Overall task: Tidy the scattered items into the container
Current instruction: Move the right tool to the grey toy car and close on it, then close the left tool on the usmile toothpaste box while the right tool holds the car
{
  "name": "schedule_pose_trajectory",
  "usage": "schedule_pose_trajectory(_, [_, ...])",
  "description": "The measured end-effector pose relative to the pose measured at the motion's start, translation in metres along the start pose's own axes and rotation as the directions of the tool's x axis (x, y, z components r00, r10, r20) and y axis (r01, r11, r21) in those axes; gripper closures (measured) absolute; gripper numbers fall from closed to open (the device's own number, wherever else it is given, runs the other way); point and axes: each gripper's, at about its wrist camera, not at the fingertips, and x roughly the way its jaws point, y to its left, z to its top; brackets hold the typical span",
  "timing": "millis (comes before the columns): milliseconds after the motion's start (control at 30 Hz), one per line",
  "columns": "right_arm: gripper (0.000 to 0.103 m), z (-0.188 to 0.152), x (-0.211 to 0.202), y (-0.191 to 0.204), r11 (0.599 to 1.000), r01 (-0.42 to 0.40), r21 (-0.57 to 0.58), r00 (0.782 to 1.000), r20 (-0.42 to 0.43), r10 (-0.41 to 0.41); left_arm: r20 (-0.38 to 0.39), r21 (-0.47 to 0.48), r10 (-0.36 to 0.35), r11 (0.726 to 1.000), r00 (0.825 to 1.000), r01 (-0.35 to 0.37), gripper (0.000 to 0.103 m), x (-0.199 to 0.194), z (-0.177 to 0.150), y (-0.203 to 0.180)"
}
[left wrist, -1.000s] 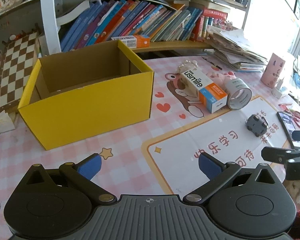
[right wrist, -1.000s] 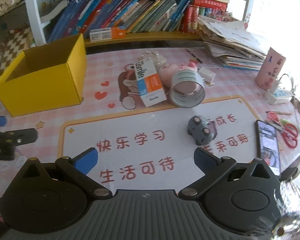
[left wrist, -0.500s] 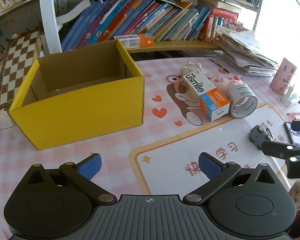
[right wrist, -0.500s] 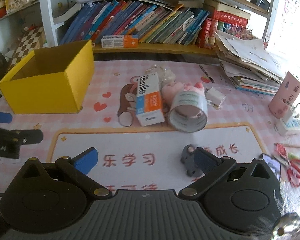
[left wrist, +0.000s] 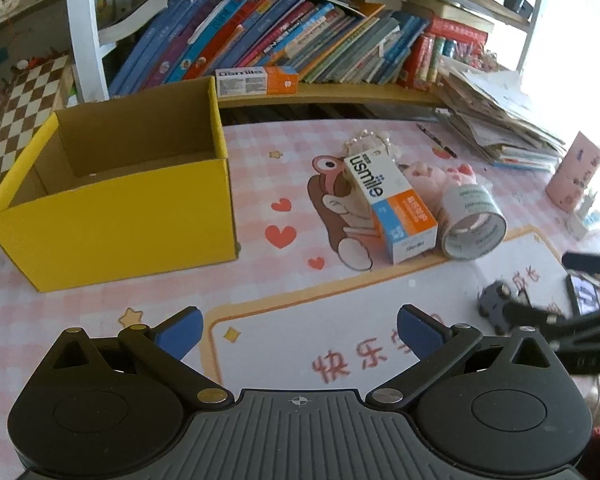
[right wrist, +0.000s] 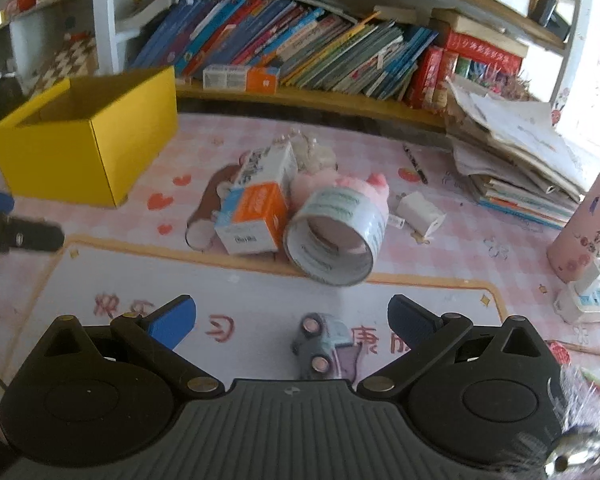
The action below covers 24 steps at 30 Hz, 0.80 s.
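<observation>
An open yellow cardboard box [left wrist: 112, 216] [right wrist: 80, 148] stands at the table's left, nothing visible inside it. To its right lie a white-and-orange usmile carton [left wrist: 388, 204] [right wrist: 256, 204], a tape roll [left wrist: 474, 222] [right wrist: 336, 240], a pink plush toy [left wrist: 440, 174] [right wrist: 340, 182], a pearl string [left wrist: 366, 140] and a small white block [right wrist: 420, 212]. A grey toy car [right wrist: 320, 344] [left wrist: 496, 308] sits between the fingers of my right gripper [right wrist: 290, 318], which is open around it. My left gripper [left wrist: 300, 326] is open over the mat, holding nothing.
A shelf of slanted books [left wrist: 300, 48] with another usmile carton [left wrist: 256, 80] runs along the back. A paper stack [right wrist: 520, 152], a pink cup [right wrist: 588, 228], a phone [left wrist: 586, 298] and scissors sit at the right. A chessboard [left wrist: 24, 108] leans far left.
My right gripper has moved forward and down until the toy car lies between its open fingers. The left gripper has swung left and closer to the yellow box.
</observation>
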Motion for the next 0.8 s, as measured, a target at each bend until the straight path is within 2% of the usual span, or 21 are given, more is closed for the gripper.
schedule_pose_trajectory(133, [0.0,-0.004,0.014,-0.018,0.999,-0.027,0.031,0.999,-0.041,0.028,0.023,-0.007,0.023,1.0,0.999,-0.022,0.0,0.008,0.005,-0.013])
schedule_pose_trajectory(233, [0.005,-0.008,0.023,-0.027,0.998,-0.047,0.041,0.997,-0.065,0.05,0.032,0.001,0.022,1.0,0.999,-0.022,0.0,0.011,0.009,-0.022])
schedule_pose_trajectory(300, [0.017,-0.012,0.028,-0.03,0.998,-0.05,0.033,0.995,-0.081,0.053,0.037,0.007,0.02,1.0,0.999,-0.02,0.0,0.013,0.011,-0.028])
schedule_pose_trajectory(500, [0.039,-0.018,0.043,-0.036,0.998,-0.059,0.013,0.99,-0.131,0.06,0.04,0.043,0.01,0.999,0.999,-0.012,0.0,0.025,0.017,-0.047])
schedule_pose_trajectory(733, [0.051,-0.022,0.056,-0.042,0.998,-0.061,-0.006,0.983,-0.173,0.059,0.034,0.101,-0.023,0.995,0.999,0.02,0.0,0.041,0.025,-0.072])
schedule_pose_trajectory(800, [0.06,-0.022,0.059,-0.044,0.996,-0.088,-0.003,0.98,-0.18,0.086,0.033,0.113,-0.025,0.993,0.999,0.021,0.0,0.047,0.028,-0.077])
